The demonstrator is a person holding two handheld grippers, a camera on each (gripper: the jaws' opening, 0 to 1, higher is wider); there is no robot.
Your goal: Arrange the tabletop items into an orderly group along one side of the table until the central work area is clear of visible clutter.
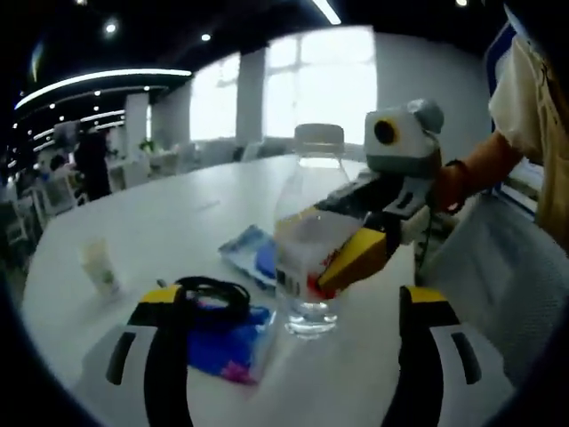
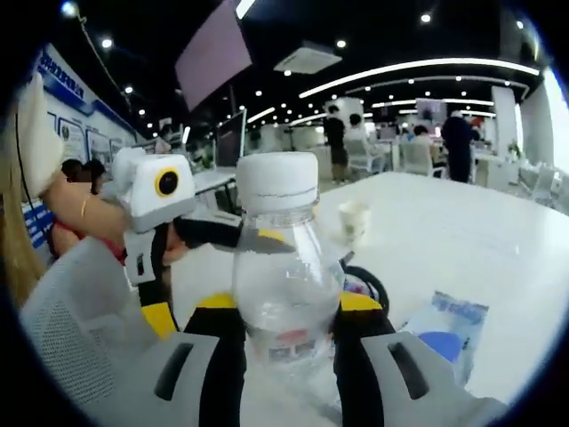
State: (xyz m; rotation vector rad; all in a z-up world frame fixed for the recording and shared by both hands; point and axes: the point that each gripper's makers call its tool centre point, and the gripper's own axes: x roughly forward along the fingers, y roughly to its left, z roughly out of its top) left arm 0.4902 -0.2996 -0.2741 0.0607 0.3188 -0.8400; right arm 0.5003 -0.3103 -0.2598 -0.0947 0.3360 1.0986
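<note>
A clear plastic bottle with a white cap stands upright on the white table. My right gripper comes in from the right and is shut on the bottle's labelled waist. In the right gripper view the bottle sits squeezed between the two yellow-tipped jaws of the right gripper. My left gripper is open, with its jaws wide apart on either side of the bottle's base. A blue packet with a black cable coiled on it lies by its left jaw.
A blue-and-white sachet lies behind the bottle, and a small white cup stands at the left. A white mesh chair is at the table's right edge, beside the person's arm. People and more tables fill the background.
</note>
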